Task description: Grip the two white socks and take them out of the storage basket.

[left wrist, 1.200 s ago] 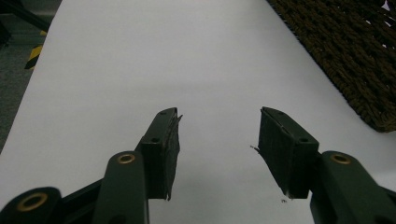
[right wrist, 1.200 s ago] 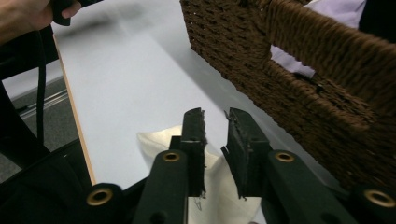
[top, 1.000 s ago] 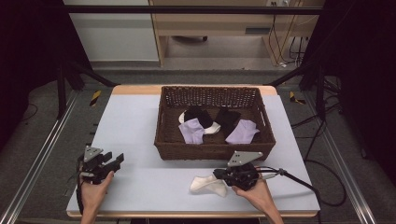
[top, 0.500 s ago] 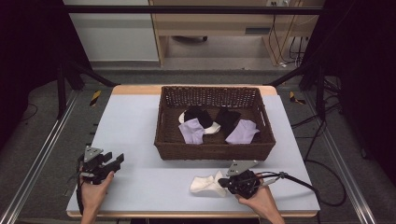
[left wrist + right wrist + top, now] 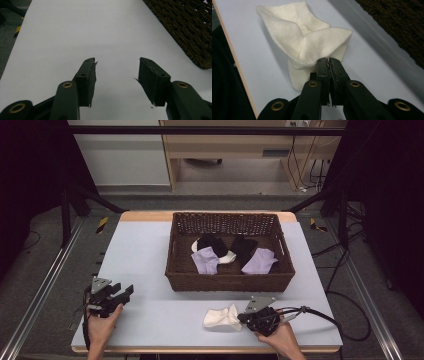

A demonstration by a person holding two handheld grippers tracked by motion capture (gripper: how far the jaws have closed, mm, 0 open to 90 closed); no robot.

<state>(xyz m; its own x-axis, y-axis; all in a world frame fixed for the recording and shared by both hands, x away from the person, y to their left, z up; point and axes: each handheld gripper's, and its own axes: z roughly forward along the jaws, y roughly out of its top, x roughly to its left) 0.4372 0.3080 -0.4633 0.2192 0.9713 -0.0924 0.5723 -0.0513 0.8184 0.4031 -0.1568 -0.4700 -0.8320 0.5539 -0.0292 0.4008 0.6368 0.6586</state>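
Note:
A crumpled white sock (image 5: 222, 318) (image 5: 307, 42) lies on the pale table near its front edge. My right gripper (image 5: 242, 318) (image 5: 328, 61) is at the sock's right end, low over the table, its jaws pressed together on the edge of the fabric. My left gripper (image 5: 127, 292) (image 5: 116, 72) rests at the front left of the table. It is open, with bare table between its jaws.
A dark wicker basket (image 5: 230, 282) stands at the back middle of the table. It holds two purple socks (image 5: 205, 260), black socks (image 5: 244, 247) and a white one (image 5: 228, 257). A corner of the basket (image 5: 190, 30) is close to my left gripper. The right gripper's cable (image 5: 325, 317) trails off to the right.
My right gripper has sunk and come nearer the table's front edge with the white sock, which now lies more on the table. The left gripper has stayed still.

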